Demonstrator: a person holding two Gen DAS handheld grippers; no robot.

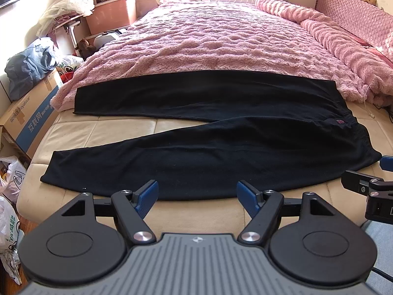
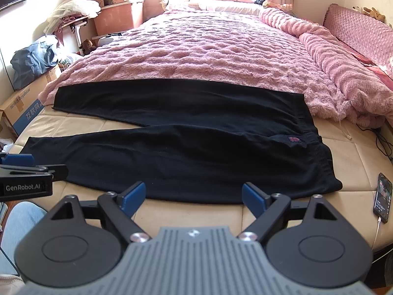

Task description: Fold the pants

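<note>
In the left wrist view, the left gripper [image 1: 197,198] has its two blue fingers [image 1: 147,196] spread wide and released, with nothing between them. Just beyond the fingertips lie the black pants [image 1: 196,132], spread flat on the beige mattress [image 1: 103,132] of the bed. The near leg's edge passes directly in front of the open fingers, but I cannot tell if the tips touch the cloth. The two legs point to the left of the fingers and open apart like a V, and the waistband is to the right. The far leg lies partly on the pink blanket [image 1: 208,39], which is further ahead. At the right edge, part of the right gripper [image 1: 378,186] is seen near the waistband corner.

In the right wrist view, the right gripper [image 2: 194,196] also has its fingers [image 2: 253,202] released and empty. The pants [image 2: 184,137] lie just ahead of them, with the waistband to the front right and a small red label [image 2: 294,139] near it. A phone [image 2: 382,196] lies on the mattress [image 2: 348,157], right of the fingers and apart from the pants. The left gripper [image 2: 24,172] enters at the left edge, over the near leg.
</note>
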